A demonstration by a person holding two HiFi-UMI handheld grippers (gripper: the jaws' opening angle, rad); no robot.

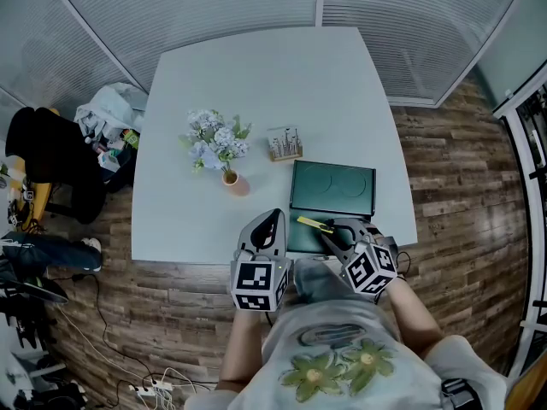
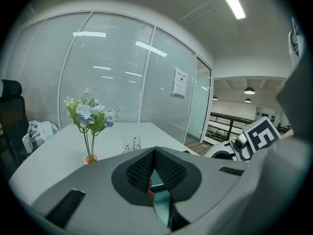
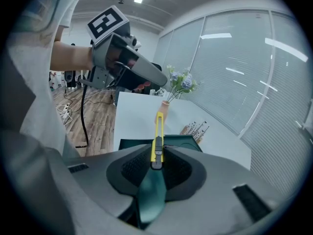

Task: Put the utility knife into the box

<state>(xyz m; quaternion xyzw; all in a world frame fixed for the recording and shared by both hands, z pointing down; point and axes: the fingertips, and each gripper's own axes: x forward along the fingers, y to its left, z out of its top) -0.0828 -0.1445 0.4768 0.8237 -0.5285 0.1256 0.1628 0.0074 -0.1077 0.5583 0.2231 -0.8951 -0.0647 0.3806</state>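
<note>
Nearest, at the bottom of the head view, was the person's pale shirt [image 1: 333, 361] with a flower print, a forearm reaching forward on each side. Beyond it spread a large white tabletop [image 1: 256, 84].

A dark green box [image 1: 342, 190] sat at the tabletop's near edge. It was open. Its lid appeared to be folded back on the far side, with the tray on the side nearer the person.

Just left of the box, the left claw [image 1: 272, 216] was held off the tabletop. Its own view showed the left claw [image 2: 154, 151] with its jaws closed tip to tip and nothing between them.

The right claw [image 1: 335, 231] was over the near part of the box. Its own view showed the right claw [image 3: 156, 155] clamped on the grey end of the knife, with the box [image 3: 128, 144] directly below and ahead.

Well left of the box stood a small vase of pale blue flowers [image 1: 215, 143]. A little holder of thin sticks [image 1: 285, 143] stood just beyond the box's far left corner.

Smallest was the yellow utility knife [image 1: 314, 224]. It stuck out forward past the right claw's tips and lay over the near left part of the box. In the right gripper view the utility knife [image 3: 157, 131] pointed across the box toward the flowers. Whether it touched the box could not be told.

Judging by this, the pick-up and the carry to the box looked done. The knife had not yet been lowered into the tray or let go.
</note>
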